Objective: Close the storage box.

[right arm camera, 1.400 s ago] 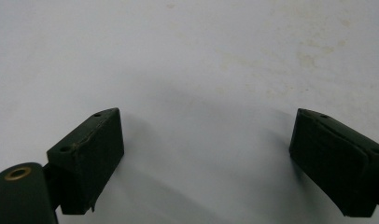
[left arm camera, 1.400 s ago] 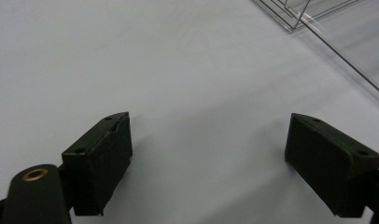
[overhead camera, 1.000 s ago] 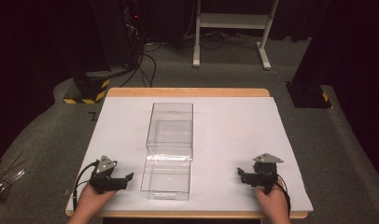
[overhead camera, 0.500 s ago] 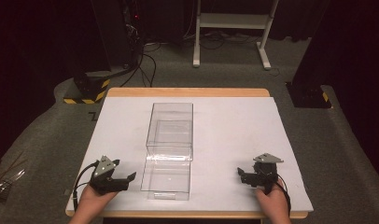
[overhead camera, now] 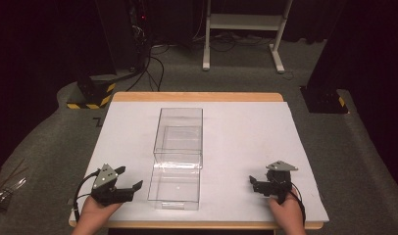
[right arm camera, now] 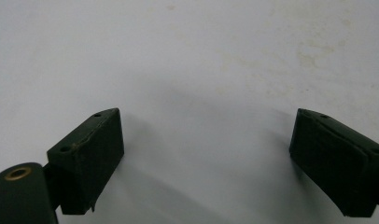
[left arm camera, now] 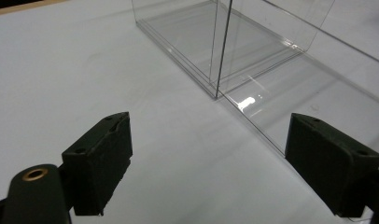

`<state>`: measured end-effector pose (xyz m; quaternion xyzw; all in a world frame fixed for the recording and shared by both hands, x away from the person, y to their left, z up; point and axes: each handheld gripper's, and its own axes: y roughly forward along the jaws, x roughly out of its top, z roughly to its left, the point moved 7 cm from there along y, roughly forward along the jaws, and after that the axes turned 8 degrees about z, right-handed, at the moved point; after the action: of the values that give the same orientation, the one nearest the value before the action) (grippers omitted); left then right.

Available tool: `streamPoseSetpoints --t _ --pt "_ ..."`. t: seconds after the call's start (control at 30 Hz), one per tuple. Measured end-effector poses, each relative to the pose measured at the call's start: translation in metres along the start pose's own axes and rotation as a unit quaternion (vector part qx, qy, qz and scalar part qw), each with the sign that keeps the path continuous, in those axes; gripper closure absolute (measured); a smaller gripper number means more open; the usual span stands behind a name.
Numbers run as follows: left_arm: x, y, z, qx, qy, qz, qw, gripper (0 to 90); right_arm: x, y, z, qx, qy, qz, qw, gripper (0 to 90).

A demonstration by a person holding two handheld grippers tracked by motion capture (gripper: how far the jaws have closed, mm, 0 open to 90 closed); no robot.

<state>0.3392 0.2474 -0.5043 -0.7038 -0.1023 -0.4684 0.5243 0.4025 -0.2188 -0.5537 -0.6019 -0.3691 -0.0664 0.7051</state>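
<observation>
A: Item one, largest?

B: Wooden-edged table [overhead camera: 197,96] under a white sheet, taking up the centre of the high view. Nothing else stands on the sheet, presumably to leave working room around the box.

A: Item two?

B: Clear, rectangular plastic box [overhead camera: 179,137], centre of the frame. A second clear tray-like part [overhead camera: 175,188] extends from it toward the lower edge, apparently slid part-way out, its near end closest to the hands. In the left gripper view, the box corner [left arm camera: 216,95] sits upper centre, ahead of the jaws.

A: Item three?

B: Left gripper [overhead camera: 131,188], lower left, black, jaws spread wide and holding nothing. It is aimed at the tray's side and lies just beside it, likely lined up for a first hold.

A: Item four?

B: Right gripper [overhead camera: 253,183], lower right, jaws likewise wide and empty, low over bare sheet [right arm camera: 187,70], well apart from the box; judged idle, waiting.
</observation>
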Motion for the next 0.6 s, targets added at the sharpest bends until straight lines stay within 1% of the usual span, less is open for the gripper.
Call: streamPoseSetpoints --t 0.03,0.07,0.1,0.13,0.17,0.27,0.3,0.33,0.37,0.4,0.43,0.47,0.5,0.53,0.6 --pt "0.001 -0.004 -0.001 -0.001 -0.001 -0.005 1.0 15.2 0.0 0.0 0.0 0.0 -0.001 0.0 1.0 10.0" --pt "0.001 -0.004 -0.001 -0.001 -0.001 -0.005 1.0 15.2 0.0 0.0 0.0 0.0 -0.001 0.0 1.0 10.0" --pt "0.002 -0.008 -0.002 -0.004 -0.005 -0.013 0.9999 15.3 0.0 0.0 0.0 0.0 -0.001 -0.001 1.0 10.0" --pt "0.002 -0.008 -0.002 -0.004 -0.005 -0.013 0.9999 15.3 0.0 0.0 0.0 0.0 -0.001 -0.001 1.0 10.0" --pt "0.003 -0.013 -0.004 -0.009 -0.01 -0.02 0.9997 15.4 0.0 0.0 0.0 0.001 0.0 -0.001 1.0 10.0" --pt "0.005 -0.016 -0.005 -0.01 -0.008 -0.026 0.9996 15.4 0.0 0.0 0.0 0.001 0.001 -0.001 1.0 10.0" --pt "0.007 -0.02 -0.008 -0.015 -0.012 -0.033 0.9993 15.5 0.0 0.0 0.0 0.002 0.001 -0.001 1.0 10.0" --pt "0.007 -0.02 -0.008 -0.015 -0.012 -0.033 0.9993 15.5 0.0 0.0 0.0 0.002 0.001 -0.001 1.0 10.0" --pt "0.01 -0.022 -0.012 -0.021 -0.014 -0.039 0.9989 15.5 0.0 0.0 0.0 0.002 0.001 -0.001 1.0 10.0" --pt "0.01 -0.022 -0.012 -0.021 -0.014 -0.039 0.9989 15.6 0.0 0.0 0.0 0.002 0.001 -0.001 1.0 10.0" --pt "0.012 -0.025 -0.016 -0.026 -0.015 -0.043 0.9986 15.7 0.0 0.0 0.0 0.002 0.001 -0.001 1.0 10.0" --pt "0.012 -0.025 -0.016 -0.026 -0.015 -0.043 0.9986 15.7 0.0 0.0 0.0 0.002 0.001 -0.001 1.0 10.0" --pt "0.014 -0.028 -0.022 -0.03 -0.01 -0.05 0.9983 15.8 0.0 0.0 0.0 0.002 0.002 -0.002 1.0 10.0" --pt "0.014 -0.028 -0.022 -0.03 -0.01 -0.05 0.9983 15.8 0.0 0.0 0.0 0.002 0.002 -0.002 1.0 10.0" --pt "0.014 -0.031 -0.031 -0.037 -0.004 -0.055 0.9978 15.9 0.0 0.0 0.0 0.003 0.002 -0.002 1.0 10.0"
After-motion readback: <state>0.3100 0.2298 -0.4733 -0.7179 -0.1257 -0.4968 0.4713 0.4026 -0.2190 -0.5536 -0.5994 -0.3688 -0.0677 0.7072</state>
